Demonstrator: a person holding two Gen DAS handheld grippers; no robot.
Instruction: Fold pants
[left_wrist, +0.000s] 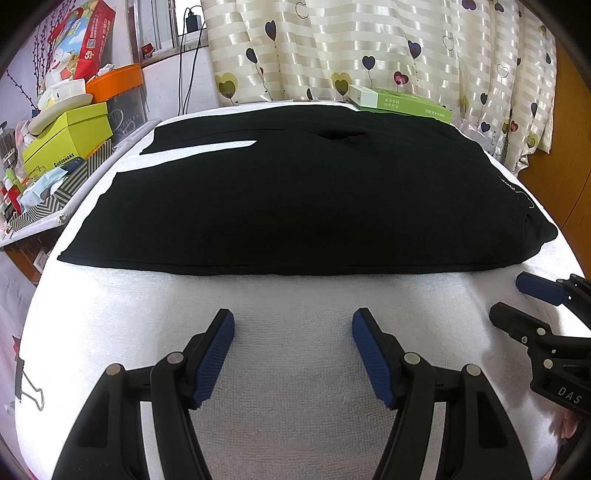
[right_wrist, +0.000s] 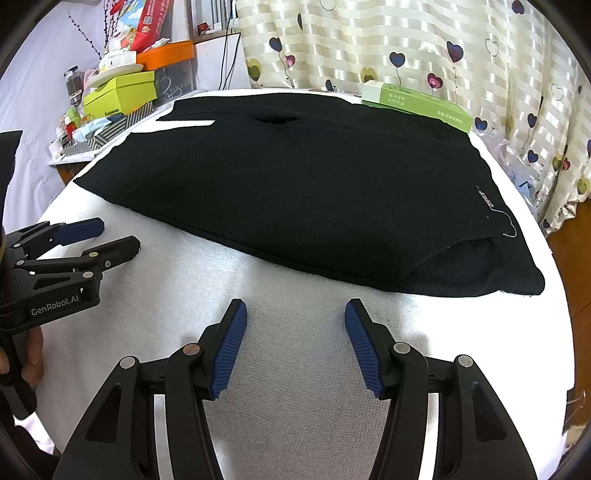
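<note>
A white towel-covered table (left_wrist: 295, 295) carries black pants (left_wrist: 295, 192) toward twelve o'clock. Boxes (left_wrist: 66, 136) clutter nine o'clock; a green carton (left_wrist: 402, 103) touches the pants' far edge. Left gripper (left_wrist: 293, 332) and right gripper (right_wrist: 295, 325) hover spread, empty, over bare towel.

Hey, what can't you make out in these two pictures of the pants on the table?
- Pants: seams and folds are lost in the flat black cloth, in both views.
- White label on the pants: lettering too small, right view.
- Green box: its base sits behind the pants.
- Hand: cut by the left edge, behind the left gripper.
</note>
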